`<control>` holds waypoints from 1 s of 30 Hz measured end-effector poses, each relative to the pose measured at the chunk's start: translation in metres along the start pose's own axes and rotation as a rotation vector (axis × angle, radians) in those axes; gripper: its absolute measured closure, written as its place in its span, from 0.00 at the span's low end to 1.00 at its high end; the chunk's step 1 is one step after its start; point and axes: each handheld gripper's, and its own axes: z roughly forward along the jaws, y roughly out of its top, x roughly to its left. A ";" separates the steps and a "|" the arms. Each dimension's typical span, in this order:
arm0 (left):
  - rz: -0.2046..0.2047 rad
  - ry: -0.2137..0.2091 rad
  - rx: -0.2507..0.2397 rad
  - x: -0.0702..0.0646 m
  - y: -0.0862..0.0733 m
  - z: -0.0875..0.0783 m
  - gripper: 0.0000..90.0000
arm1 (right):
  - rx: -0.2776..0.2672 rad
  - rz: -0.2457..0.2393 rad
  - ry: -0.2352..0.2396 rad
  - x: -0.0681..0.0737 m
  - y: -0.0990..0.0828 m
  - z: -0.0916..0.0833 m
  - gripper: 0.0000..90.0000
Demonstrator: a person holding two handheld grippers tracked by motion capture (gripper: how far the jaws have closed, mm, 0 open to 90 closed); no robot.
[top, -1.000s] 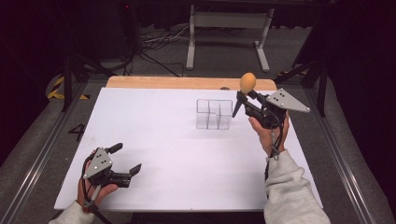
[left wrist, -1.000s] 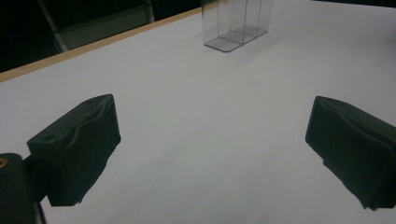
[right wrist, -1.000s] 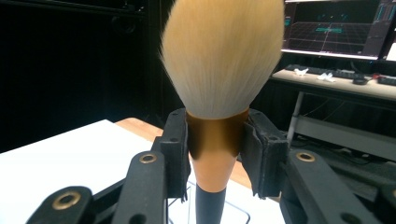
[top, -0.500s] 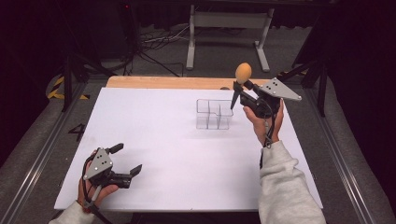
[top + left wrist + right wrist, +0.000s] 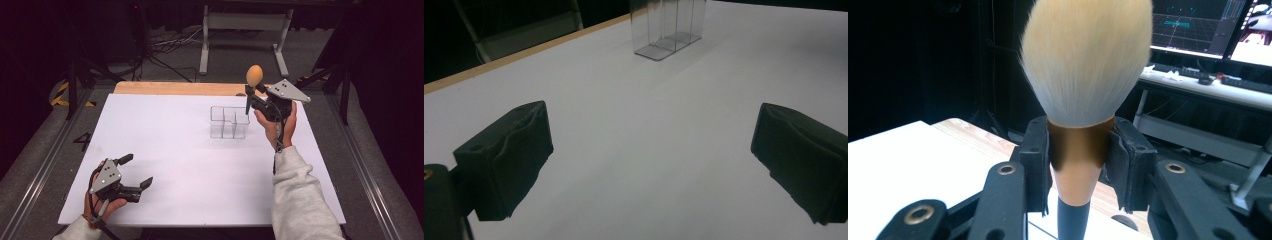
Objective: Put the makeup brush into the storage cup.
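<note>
A makeup brush (image 5: 1083,65) with a fluffy cream head, copper collar and black handle stands upright in my right gripper (image 5: 1079,165), whose pads press on the collar. In the high view the brush (image 5: 254,76) is held above the table's far right, just right of a clear plastic organiser (image 5: 229,122) with several open compartments. My left gripper (image 5: 134,172) rests near the front left of the white table top (image 5: 165,150), jaws wide open with nothing between them. From the left gripper view the organiser (image 5: 669,27) stands far ahead beyond the open pads (image 5: 506,155).
A wooden strip (image 5: 175,88) runs along the table's far edge. Metal rails flank the table on both sides. A grey stand (image 5: 240,30) and cables lie on the floor behind. Monitors (image 5: 1208,25) glow on a desk in the background.
My right gripper has carried the brush leftward and slightly up, closer to the organiser. The left gripper has stayed put.
</note>
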 end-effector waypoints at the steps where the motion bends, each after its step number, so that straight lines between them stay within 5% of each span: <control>1: 0.000 0.000 0.001 0.000 0.000 0.000 0.04 | 0.005 0.001 -0.002 0.000 -0.001 0.002 0.71; 30: -0.007 -0.006 -0.010 0.001 0.000 0.000 0.04 | 0.075 0.053 -0.011 0.010 -0.034 0.027 0.71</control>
